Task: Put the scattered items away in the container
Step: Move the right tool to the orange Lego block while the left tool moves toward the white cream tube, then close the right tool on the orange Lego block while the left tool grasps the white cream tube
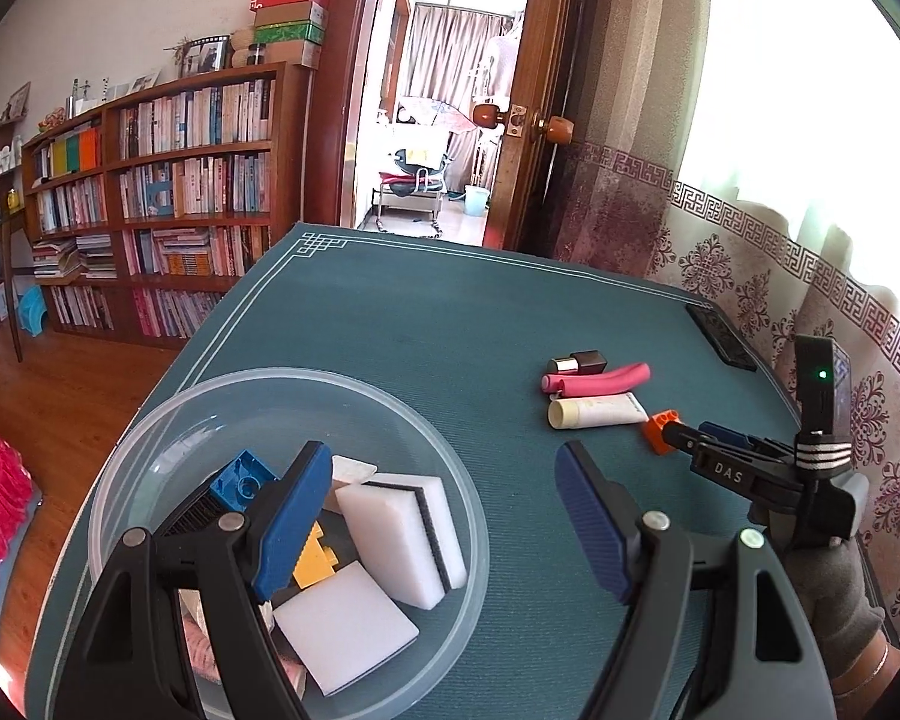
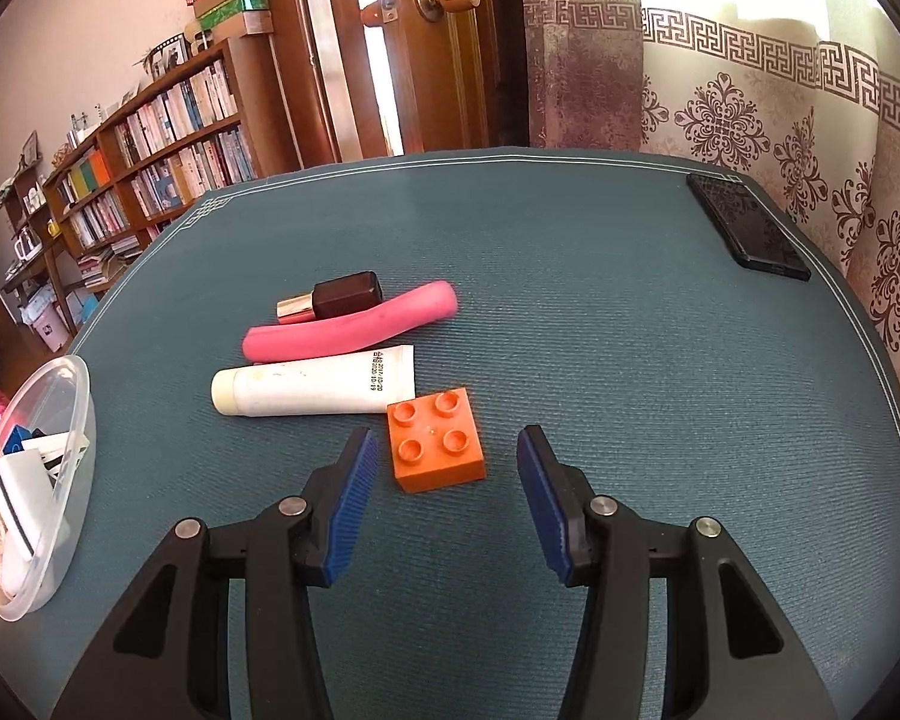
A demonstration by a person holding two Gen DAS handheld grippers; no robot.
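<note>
A: Left wrist view first. What's in the bowl (image 1: pixel 150 432)?

B: Clear plastic, near the mat's left edge. Inside: two white sponges (image 1: pixel 402 534), a blue brick (image 1: pixel 243 477), a yellow brick (image 1: pixel 313 564), and more I can't make out under the finger. The left gripper (image 1: pixel 450 510) hangs with fingers wide apart, holding nothing, one finger over the bowl, the other over bare mat (image 1: pixel 450 330).

A: And outside it?

B: A lipstick (image 1: pixel 579 363), pink roller (image 1: pixel 600 381), tube (image 1: pixel 597 411) and orange brick (image 1: pixel 660 429) cluster to the right. The right gripper (image 1: pixel 690 441) reaches in by the brick.

A: Right wrist view?

B: The right gripper (image 2: pixel 444 462) is spread, empty, fingers either side of the orange brick (image 2: pixel 435 444), not touching. The tube (image 2: pixel 312 387) is just beside the brick, the roller (image 2: pixel 348 327) and lipstick (image 2: pixel 333 297) behind. The bowl (image 2: pixel 60 372) is at the far left edge, well apart. A phone (image 2: pixel 747 225) lies near the far right corner. Open mat (image 2: pixel 630 330) between.
</note>
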